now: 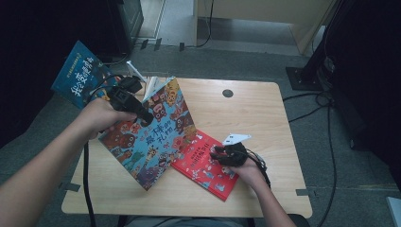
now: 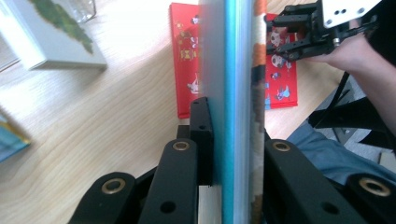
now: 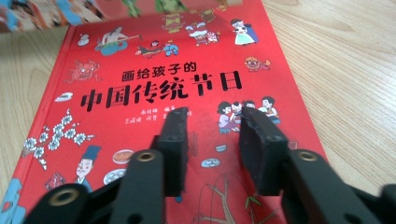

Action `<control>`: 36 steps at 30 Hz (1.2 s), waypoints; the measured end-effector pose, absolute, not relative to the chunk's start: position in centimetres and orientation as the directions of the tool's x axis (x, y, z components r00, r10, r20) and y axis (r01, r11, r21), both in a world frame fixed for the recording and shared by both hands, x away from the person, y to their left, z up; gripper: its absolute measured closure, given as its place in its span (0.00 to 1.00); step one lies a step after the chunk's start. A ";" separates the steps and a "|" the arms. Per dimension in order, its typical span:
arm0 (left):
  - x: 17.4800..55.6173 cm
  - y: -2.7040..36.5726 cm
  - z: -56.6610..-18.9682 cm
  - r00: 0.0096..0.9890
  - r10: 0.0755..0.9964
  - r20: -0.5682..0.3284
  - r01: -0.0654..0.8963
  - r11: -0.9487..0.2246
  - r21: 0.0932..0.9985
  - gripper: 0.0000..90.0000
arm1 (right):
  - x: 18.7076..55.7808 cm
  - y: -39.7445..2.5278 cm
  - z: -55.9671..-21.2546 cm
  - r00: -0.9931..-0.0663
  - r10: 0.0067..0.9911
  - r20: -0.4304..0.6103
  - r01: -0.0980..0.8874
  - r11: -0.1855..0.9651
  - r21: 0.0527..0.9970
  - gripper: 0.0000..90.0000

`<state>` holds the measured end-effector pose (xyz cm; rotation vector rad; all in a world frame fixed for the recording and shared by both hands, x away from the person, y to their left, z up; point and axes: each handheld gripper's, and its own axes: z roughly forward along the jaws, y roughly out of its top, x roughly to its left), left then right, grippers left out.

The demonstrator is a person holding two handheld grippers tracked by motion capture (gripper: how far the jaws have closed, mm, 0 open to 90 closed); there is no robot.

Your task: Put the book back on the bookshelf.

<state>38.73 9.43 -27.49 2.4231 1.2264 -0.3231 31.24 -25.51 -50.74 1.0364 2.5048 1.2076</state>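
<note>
Left gripper view: left tool [image 2: 233, 154] pinching blue book's [image 2: 236, 84] edge; right tool [image 3: 212, 140] spread over red book [image 3: 140, 93].

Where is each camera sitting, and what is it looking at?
High view: above the table, looking down; both forearms and hands enter from below.
Left gripper view: on the left gripper, looking along the edge of the blue book clamped between its jaws; the person's right hand shows farther off.
Right gripper view: on the right gripper, looking down at the red book between its parted jaws.
Shared: the red book lies in all three.
</note>
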 end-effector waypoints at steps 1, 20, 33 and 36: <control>38.6 9.7 -27.3 0.580 0.722 -0.378 0.815 -0.525 0.246 0.91 | 31.2 -25.5 -50.8 -0.743 0.656 0.134 0.512 0.428 0.745 0.65; 36.5 16.3 -26.7 0.458 0.798 -0.391 0.889 -0.405 0.214 0.91 | 31.7 -24.6 -51.0 -0.760 0.643 0.097 0.473 0.444 0.761 0.52; 35.0 21.8 -26.5 0.337 0.834 -0.437 0.939 -0.269 0.213 0.91 | 31.9 -24.1 -51.2 -0.765 0.636 0.101 0.464 0.437 0.771 0.53; 35.0 22.6 -26.6 0.319 0.848 -0.424 0.945 -0.250 0.212 0.91 | 32.0 -24.1 -51.1 -0.764 0.636 0.110 0.471 0.432 0.769 0.53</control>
